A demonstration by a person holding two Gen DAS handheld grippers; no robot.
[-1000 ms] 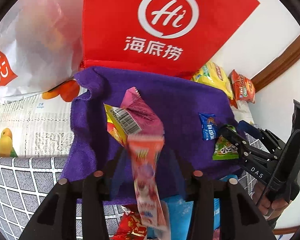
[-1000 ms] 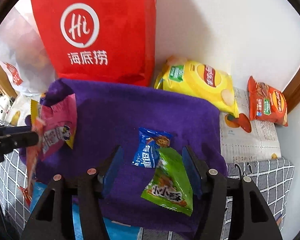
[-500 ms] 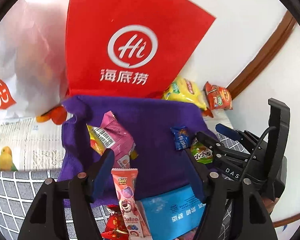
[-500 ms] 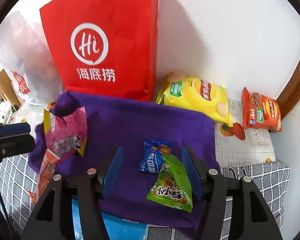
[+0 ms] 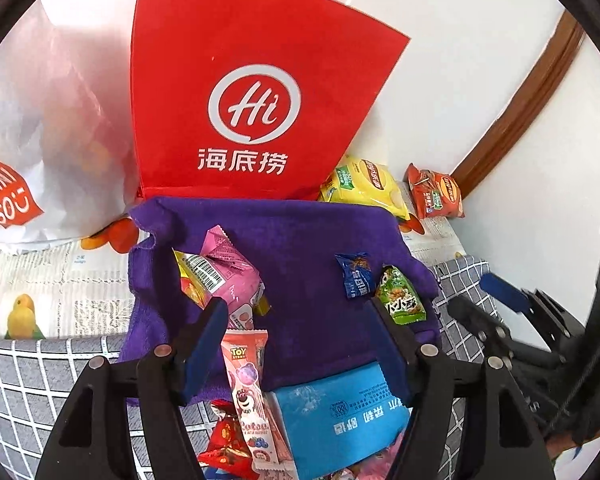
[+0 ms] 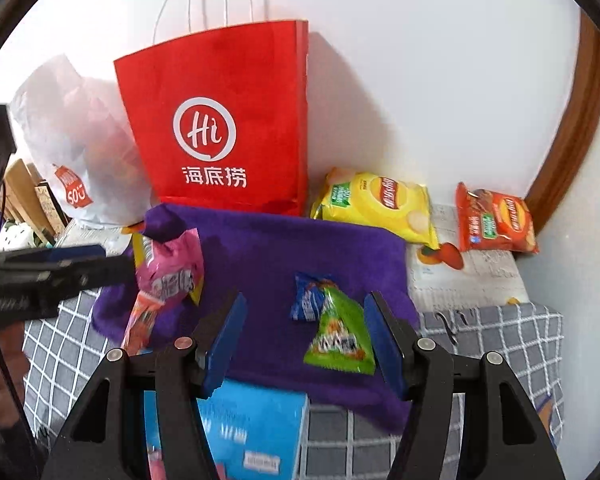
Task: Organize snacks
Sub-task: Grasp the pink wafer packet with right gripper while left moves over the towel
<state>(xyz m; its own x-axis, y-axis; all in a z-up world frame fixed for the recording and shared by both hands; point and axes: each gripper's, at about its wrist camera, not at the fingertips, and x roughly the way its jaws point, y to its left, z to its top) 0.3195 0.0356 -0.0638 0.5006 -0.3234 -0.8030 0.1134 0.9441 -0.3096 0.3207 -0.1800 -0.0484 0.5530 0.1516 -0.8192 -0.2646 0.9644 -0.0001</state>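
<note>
Now that the left claw (image 5: 296,332) has let go and backed off, its jaws standing apart and empty, the long pink strip (image 5: 246,384) lies flat, top end on the purple towel (image 5: 300,232) just below the pink packet (image 5: 224,276), and that looks like one more snack sorted. Over on the right, the right claw (image 6: 304,328) hovers spread wide around the green packet (image 6: 340,336) beside the blue sweet (image 6: 308,296), gripping nothing yet, probably the next pick.
</note>
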